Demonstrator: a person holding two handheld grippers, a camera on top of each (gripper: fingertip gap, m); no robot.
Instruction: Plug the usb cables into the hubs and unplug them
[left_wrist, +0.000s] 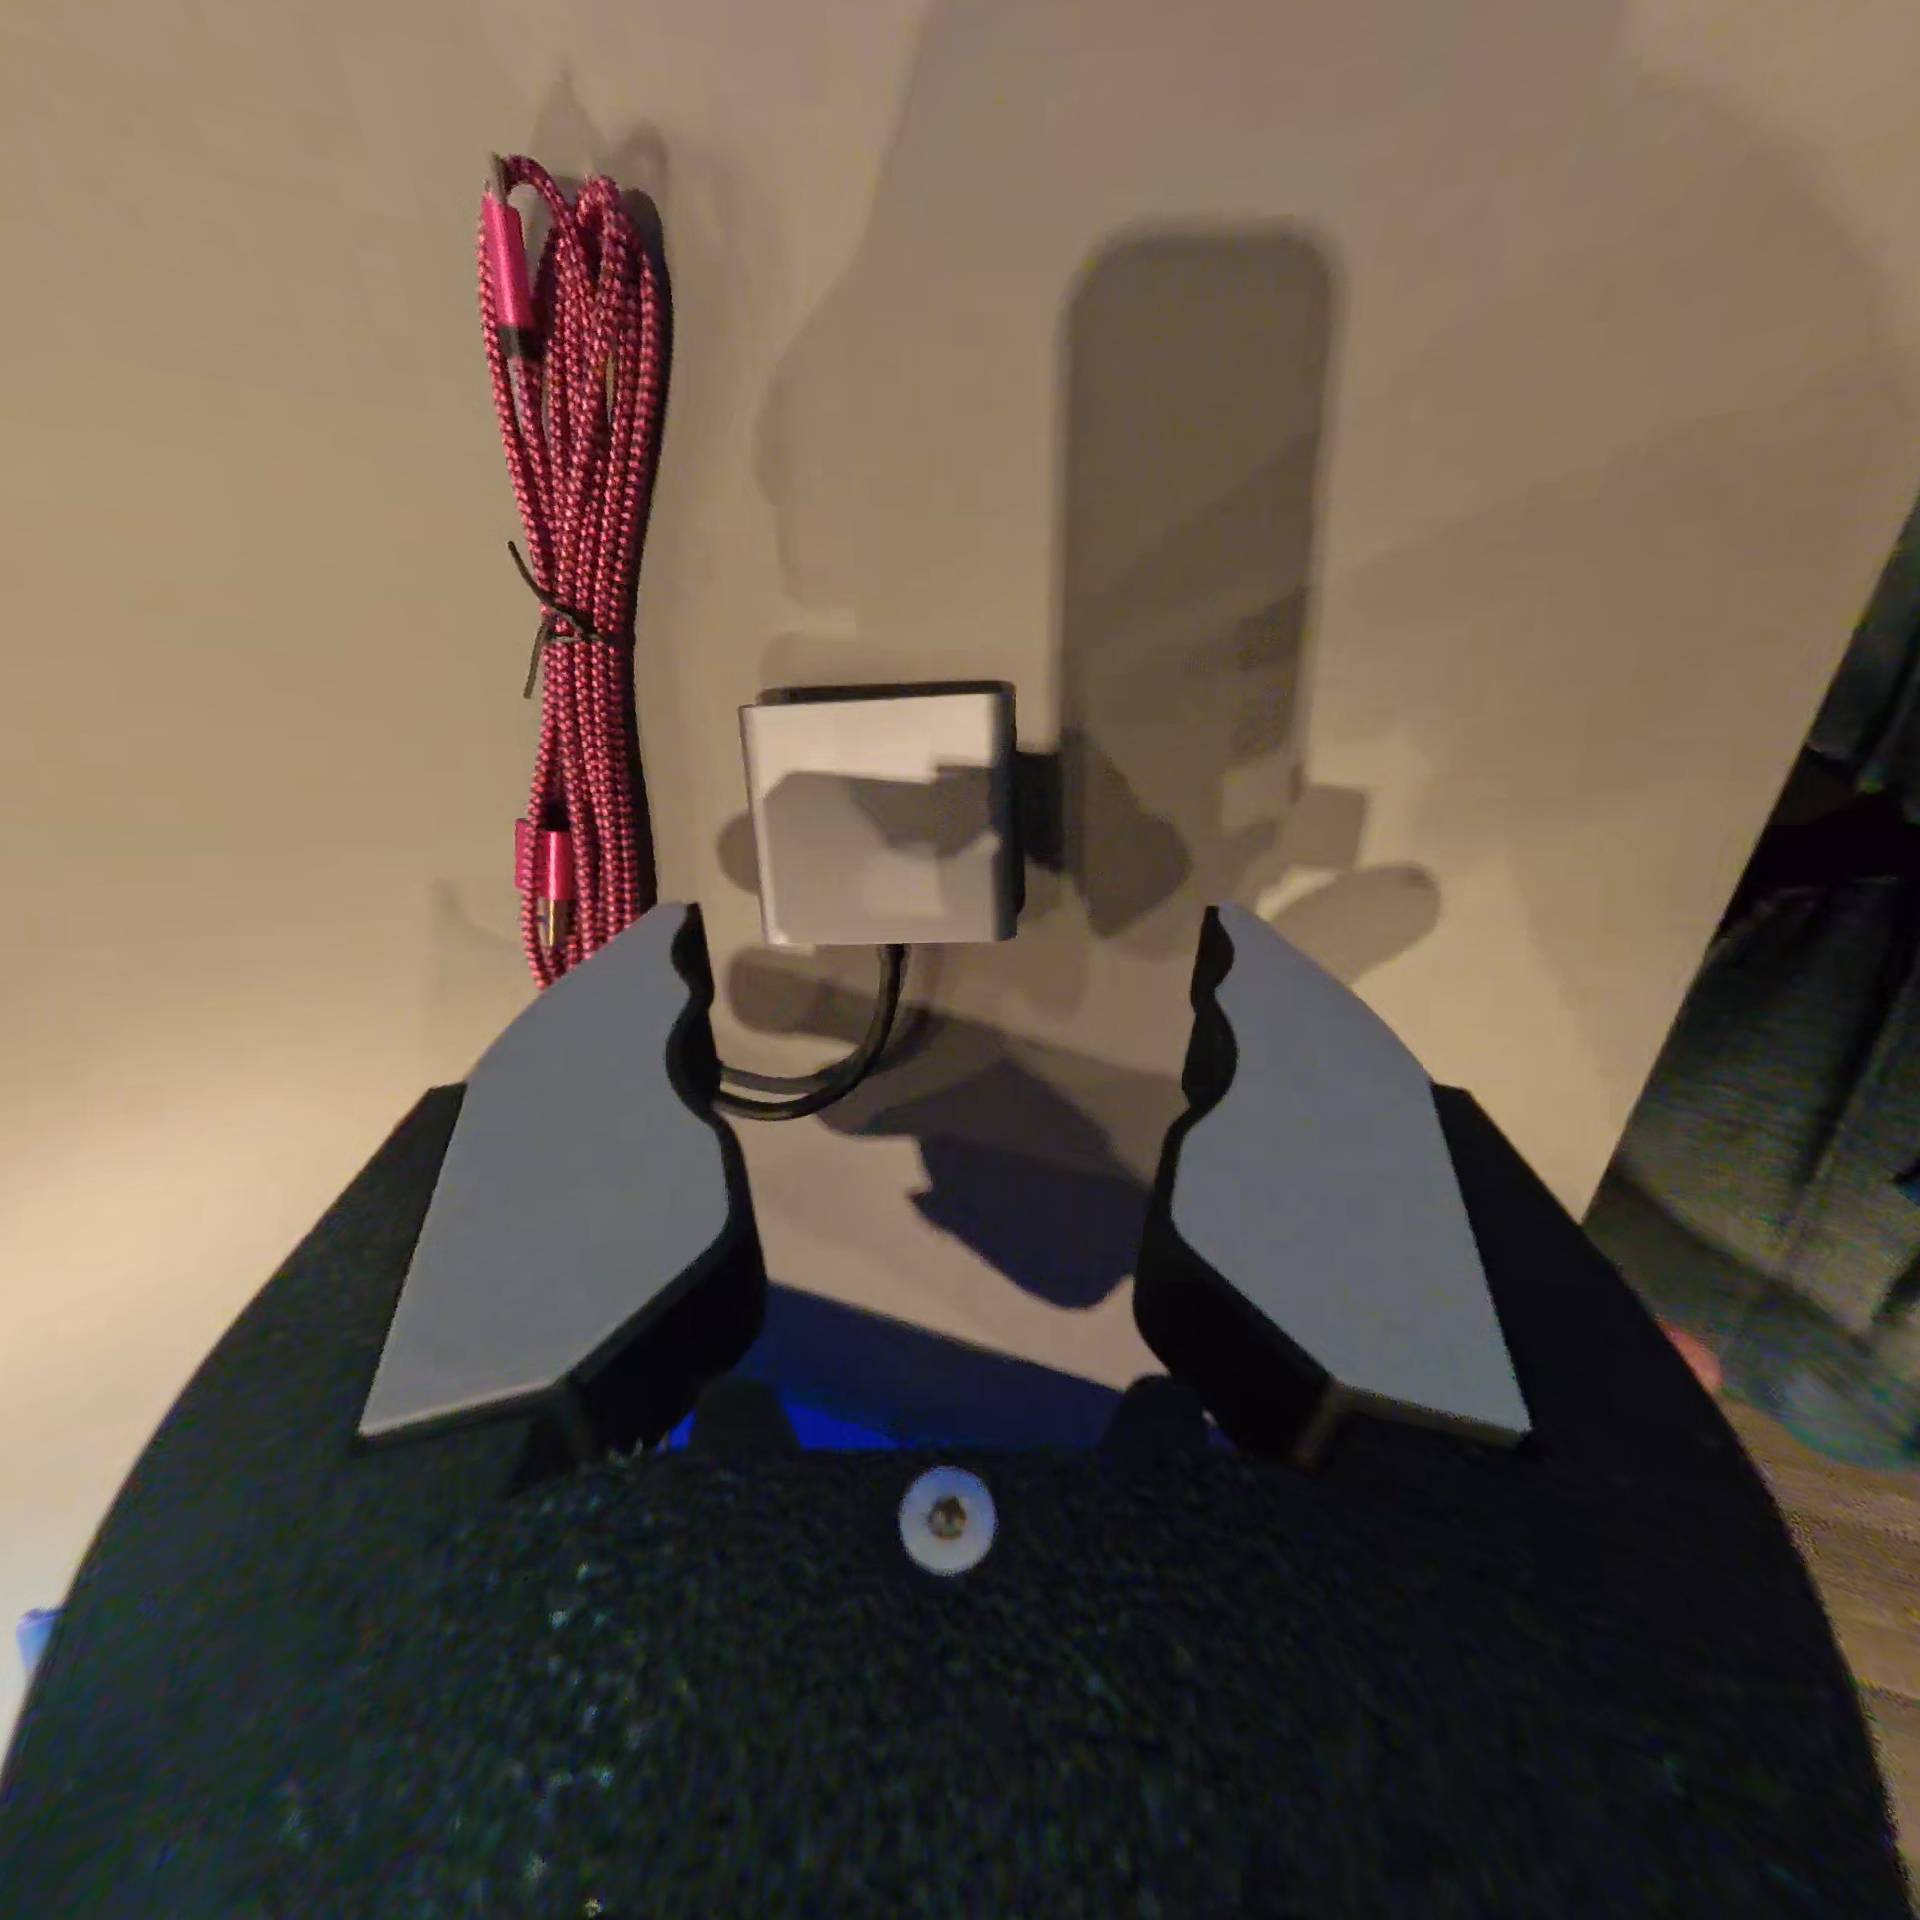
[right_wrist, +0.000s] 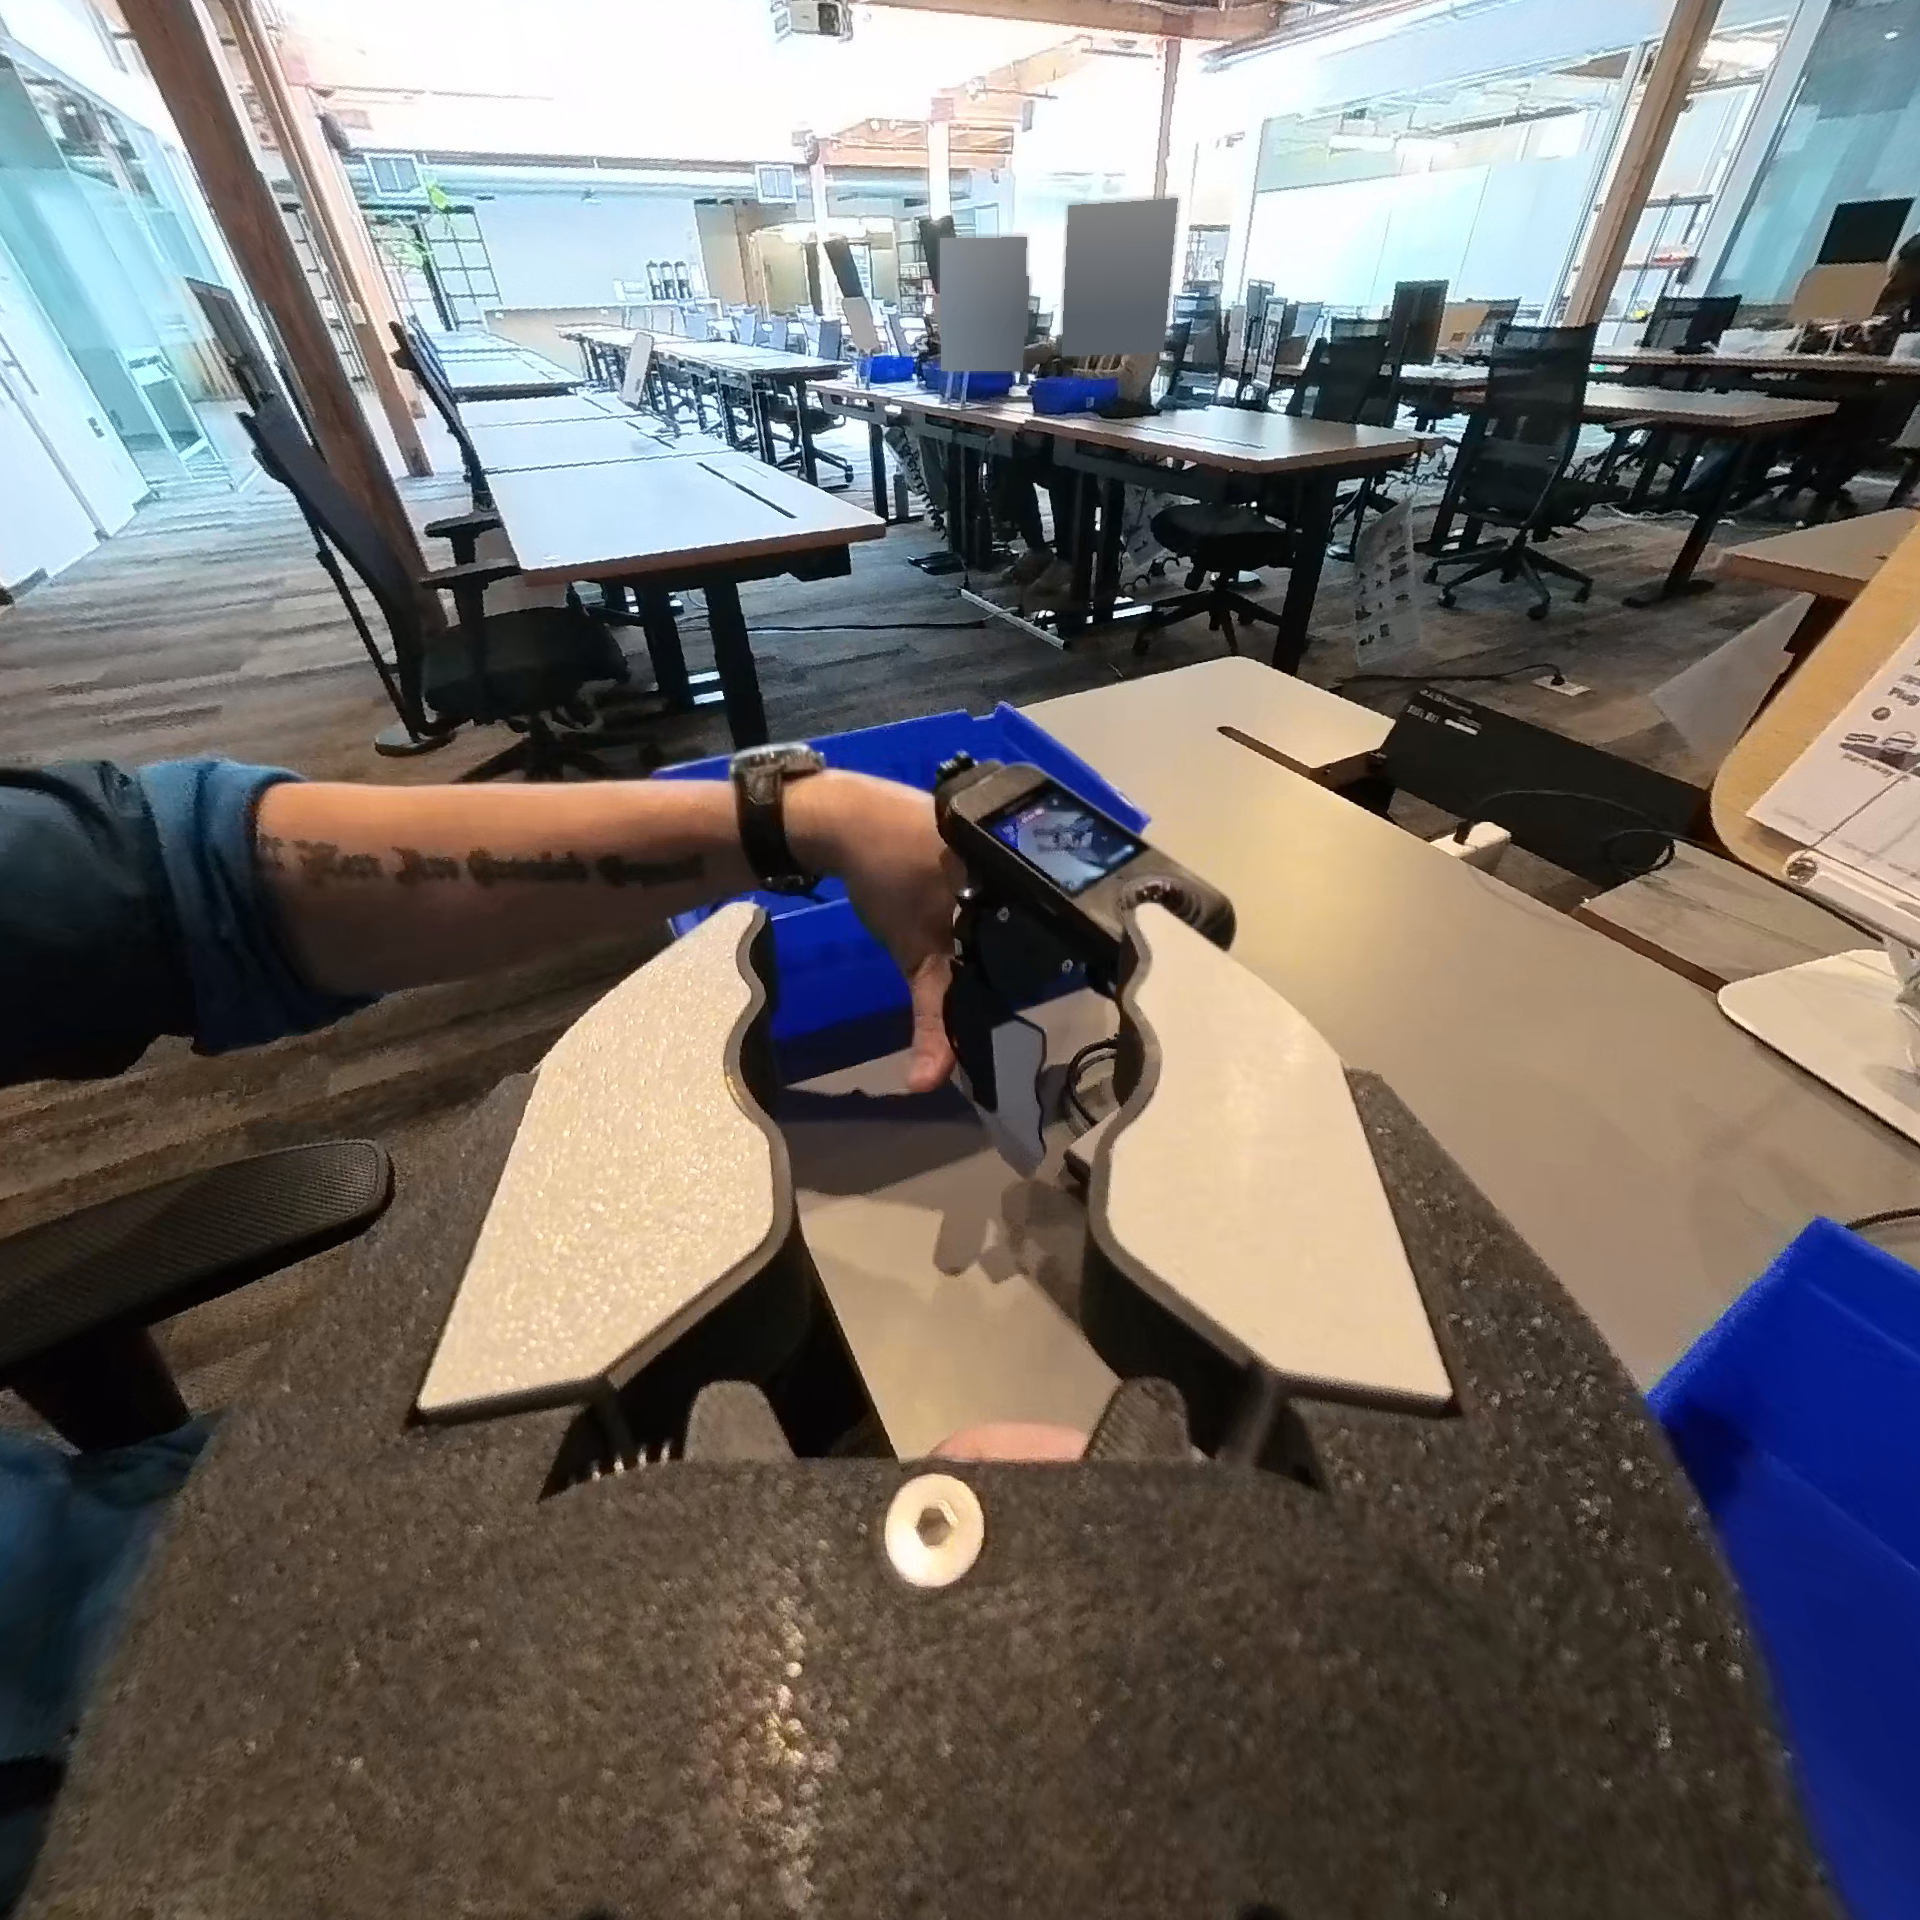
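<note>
Left gripper (left_wrist: 951, 1023) jaws wide over the grey hub (left_wrist: 883, 821) on the desk (left_wrist: 260, 727), right gripper (right_wrist: 940, 1049) wide and empty; bundled pink usb cable (left_wrist: 582, 582) lies just beside, so closing carelessly likely shoves the light hub or snags its black lead (left_wrist: 831, 1081).

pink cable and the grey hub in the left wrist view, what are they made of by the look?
Pink cable: braided fabric sleeve, judging by the two-tone woven pattern; connector shells look like glossy anodised metal, though that is uncertain. Grey hub: smooth matte casing with rounded edges, likely brushed aluminium, possibly painted plastic. Its short black lead looks rubbery.
</note>
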